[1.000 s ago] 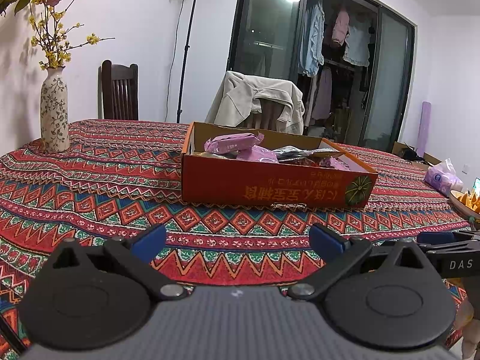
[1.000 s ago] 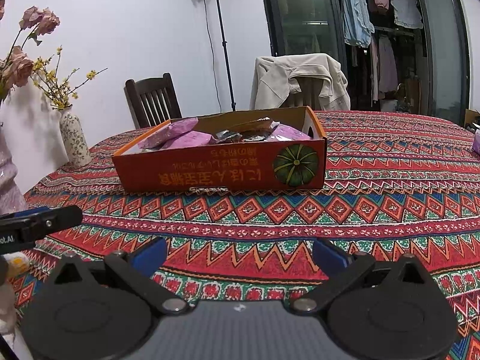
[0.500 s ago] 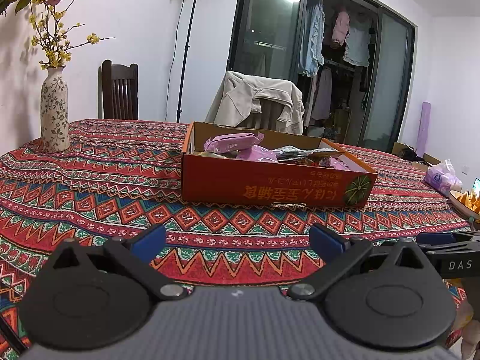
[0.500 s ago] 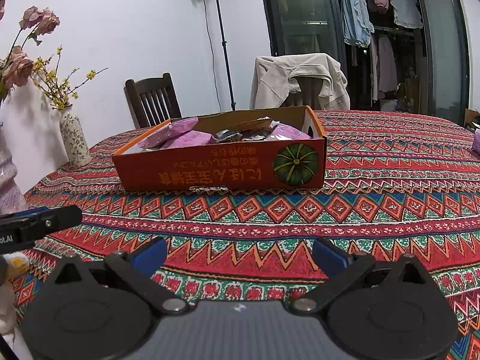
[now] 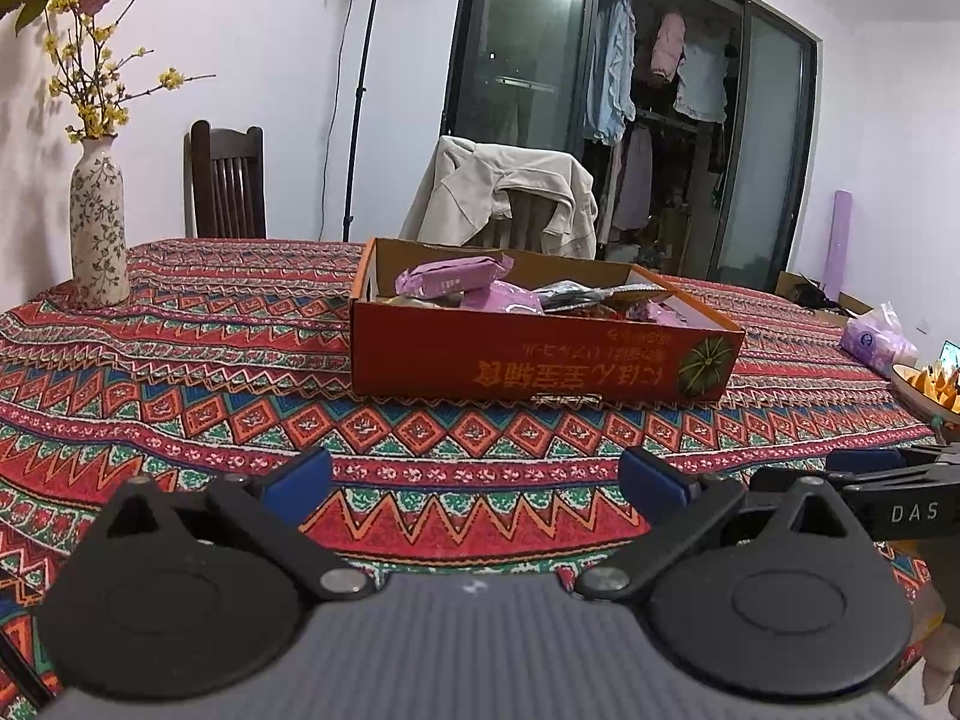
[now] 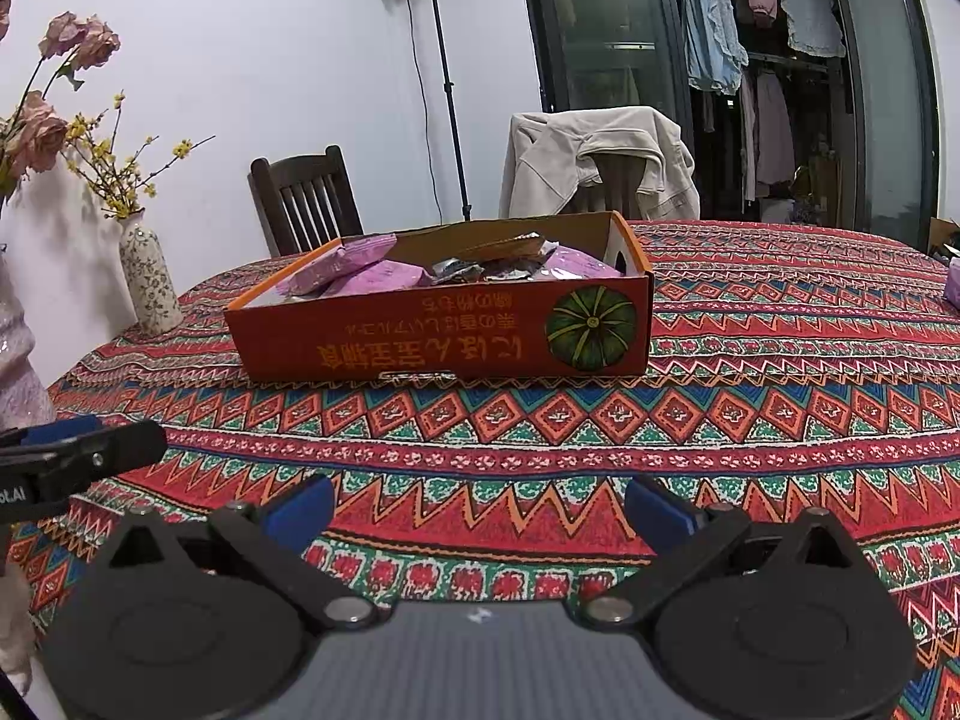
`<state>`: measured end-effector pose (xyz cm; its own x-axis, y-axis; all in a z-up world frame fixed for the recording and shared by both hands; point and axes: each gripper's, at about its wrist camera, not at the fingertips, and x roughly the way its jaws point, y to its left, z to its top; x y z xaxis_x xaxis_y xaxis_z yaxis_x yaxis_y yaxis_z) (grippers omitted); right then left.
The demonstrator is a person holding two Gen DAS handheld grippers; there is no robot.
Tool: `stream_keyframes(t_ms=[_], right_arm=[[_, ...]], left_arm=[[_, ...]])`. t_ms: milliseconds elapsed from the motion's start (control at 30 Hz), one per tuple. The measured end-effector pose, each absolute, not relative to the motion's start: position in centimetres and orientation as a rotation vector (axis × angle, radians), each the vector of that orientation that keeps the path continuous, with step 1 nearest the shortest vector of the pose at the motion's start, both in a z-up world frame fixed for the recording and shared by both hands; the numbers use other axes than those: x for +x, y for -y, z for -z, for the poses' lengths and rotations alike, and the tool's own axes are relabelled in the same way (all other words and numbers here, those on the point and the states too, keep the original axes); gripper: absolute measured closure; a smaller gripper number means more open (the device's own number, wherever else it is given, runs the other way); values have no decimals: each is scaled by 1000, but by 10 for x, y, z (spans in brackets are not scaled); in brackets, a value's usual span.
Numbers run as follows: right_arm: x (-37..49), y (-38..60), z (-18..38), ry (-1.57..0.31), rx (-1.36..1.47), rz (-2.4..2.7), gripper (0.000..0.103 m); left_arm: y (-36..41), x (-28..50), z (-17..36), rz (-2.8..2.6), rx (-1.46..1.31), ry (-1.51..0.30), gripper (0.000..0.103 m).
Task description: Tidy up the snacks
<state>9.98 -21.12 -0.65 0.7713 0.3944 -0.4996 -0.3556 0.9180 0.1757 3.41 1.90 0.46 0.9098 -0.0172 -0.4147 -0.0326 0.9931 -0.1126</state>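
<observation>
An orange cardboard box [image 5: 540, 360] [image 6: 444, 336] with a pumpkin picture sits on the patterned tablecloth, holding several snack packets, mostly pink ones [image 5: 450, 279] [image 6: 360, 267] and some silver ones [image 5: 570, 294]. My left gripper [image 5: 474, 477] hovers open over the cloth, well short of the box, with nothing between its blue fingertips. My right gripper [image 6: 477, 507] is open too, equally far back and empty. Each gripper shows at the edge of the other's view: the right gripper [image 5: 888, 480] and the left gripper [image 6: 78, 456].
A flowered vase [image 5: 99, 228] [image 6: 150, 276] stands at the far left of the table. At the right edge are a bowl of orange snacks [image 5: 930, 387] and a purple tissue pack [image 5: 879, 339]. Two chairs [image 5: 228, 180], one draped with a jacket [image 5: 504, 198], stand behind the table.
</observation>
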Motion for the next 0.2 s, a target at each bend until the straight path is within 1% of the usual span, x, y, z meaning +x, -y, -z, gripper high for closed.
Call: stream_keyframes(t_ms=[200], right_arm=[[99, 211, 7, -559, 73, -407, 0]], left_arm=[[-19, 32, -5, -13, -119, -418, 0]])
